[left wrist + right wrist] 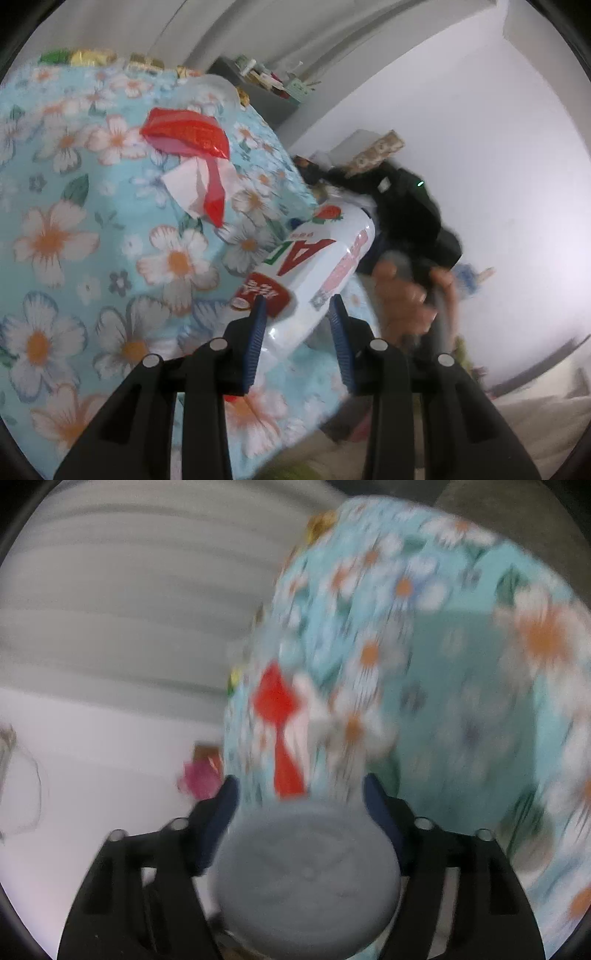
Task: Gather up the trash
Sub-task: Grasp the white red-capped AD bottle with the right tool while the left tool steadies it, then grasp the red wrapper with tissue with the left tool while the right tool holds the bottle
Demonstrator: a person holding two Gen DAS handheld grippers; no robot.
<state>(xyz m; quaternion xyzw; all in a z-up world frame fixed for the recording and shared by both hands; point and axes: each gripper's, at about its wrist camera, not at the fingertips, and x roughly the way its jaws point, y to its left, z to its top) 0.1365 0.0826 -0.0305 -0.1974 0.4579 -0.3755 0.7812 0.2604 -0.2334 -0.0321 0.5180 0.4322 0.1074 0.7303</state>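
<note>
My left gripper (297,308) is shut on a white plastic package with red letters and a strawberry picture (317,266), held at the edge of the table covered in a blue flowered cloth (74,221). A red wrapper (188,136) and a crumpled white tissue (192,184) lie on the cloth beyond it. My right gripper (299,794) is shut on a round grey container (306,878), seen from its underside. The right wrist view is blurred; the red wrapper (277,709) and the tissue (317,709) show beyond the container. In the left wrist view, a hand (406,295) holds the other gripper to the right.
Gold and green wrapped items (92,57) lie along the table's far edge. A grey shelf with small items (266,81) stands by the white wall. A patterned box (376,151) sits past the table's corner. A pink object (201,779) shows left of the table.
</note>
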